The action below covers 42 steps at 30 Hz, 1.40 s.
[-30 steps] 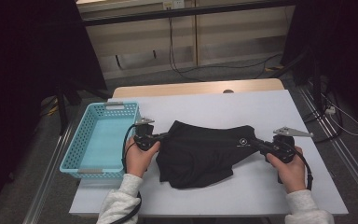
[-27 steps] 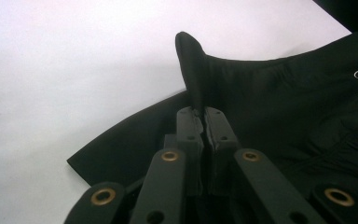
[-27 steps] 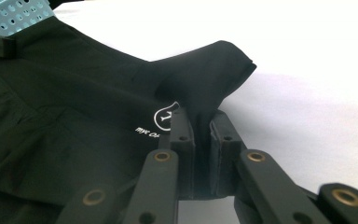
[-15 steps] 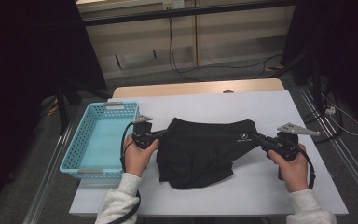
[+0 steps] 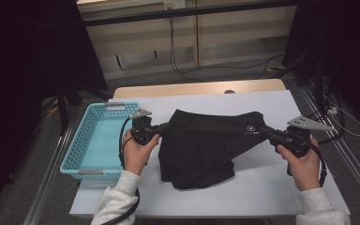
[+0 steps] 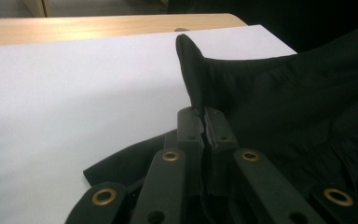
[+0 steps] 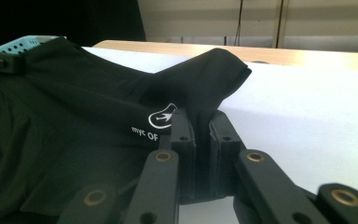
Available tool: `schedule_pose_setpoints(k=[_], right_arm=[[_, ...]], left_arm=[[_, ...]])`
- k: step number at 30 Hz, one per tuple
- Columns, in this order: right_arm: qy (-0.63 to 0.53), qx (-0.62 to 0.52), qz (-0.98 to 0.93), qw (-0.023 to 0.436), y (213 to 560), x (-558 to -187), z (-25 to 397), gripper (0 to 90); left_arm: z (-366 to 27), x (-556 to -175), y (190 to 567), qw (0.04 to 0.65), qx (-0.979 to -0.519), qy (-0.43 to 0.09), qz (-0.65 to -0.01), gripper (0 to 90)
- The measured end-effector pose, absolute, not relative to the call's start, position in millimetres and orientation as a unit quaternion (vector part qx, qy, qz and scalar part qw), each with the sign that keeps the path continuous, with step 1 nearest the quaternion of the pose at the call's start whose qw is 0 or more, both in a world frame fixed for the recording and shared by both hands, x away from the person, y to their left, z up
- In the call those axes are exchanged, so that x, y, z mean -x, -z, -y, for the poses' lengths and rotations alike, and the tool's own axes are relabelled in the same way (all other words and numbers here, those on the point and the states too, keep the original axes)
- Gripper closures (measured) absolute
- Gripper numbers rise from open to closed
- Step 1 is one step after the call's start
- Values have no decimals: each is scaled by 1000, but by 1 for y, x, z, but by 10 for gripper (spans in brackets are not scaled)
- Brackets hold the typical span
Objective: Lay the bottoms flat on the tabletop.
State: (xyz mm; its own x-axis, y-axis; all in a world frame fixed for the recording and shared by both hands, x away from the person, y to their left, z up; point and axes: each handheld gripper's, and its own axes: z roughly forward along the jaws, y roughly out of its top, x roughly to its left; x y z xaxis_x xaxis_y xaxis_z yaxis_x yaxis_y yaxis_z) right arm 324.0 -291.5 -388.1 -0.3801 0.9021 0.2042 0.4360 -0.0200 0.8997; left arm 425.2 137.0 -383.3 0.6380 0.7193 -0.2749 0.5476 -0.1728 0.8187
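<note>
A pair of black shorts (image 5: 206, 145) with a small white logo (image 5: 251, 127) lies stretched across the white table top (image 5: 281, 187). My left gripper (image 5: 163, 127) is shut on the left end of the waistband, its jaws pinching the fabric (image 6: 205, 126). At the other end my right gripper (image 5: 268, 132) is shut on the waistband just beside the logo (image 7: 163, 117). The cloth is pulled taut between both grippers, while its lower part (image 5: 192, 176) sags in folds on the table.
A light blue plastic basket (image 5: 82, 161) stands at the table's left edge, close to my left hand. A wooden strip (image 5: 192, 89) runs along the far edge. Bare white surface lies in front of and behind the shorts. Cables trail on the floor beyond.
My right gripper has drawn outward to the right, stretching the waistband tighter. The left gripper has stayed almost in place.
</note>
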Motion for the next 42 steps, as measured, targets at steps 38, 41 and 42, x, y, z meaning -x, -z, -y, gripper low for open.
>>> schedule_pose_setpoints(k=[38, 41, 42], right_arm=[[-441, -534, -645, 322, 337, -486, 256, 545], [-433, -532, -665, 296, 353, -473, 252, 451], [-431, -531, -670, 288, 360, -466, 253, 429]], left_arm=[[-101, -542, 337, 463, -753, -175, -432, 456], [-94, -530, 353, 454, -772, -149, -420, 353], [-93, -526, 357, 451, -775, -149, -416, 332]])
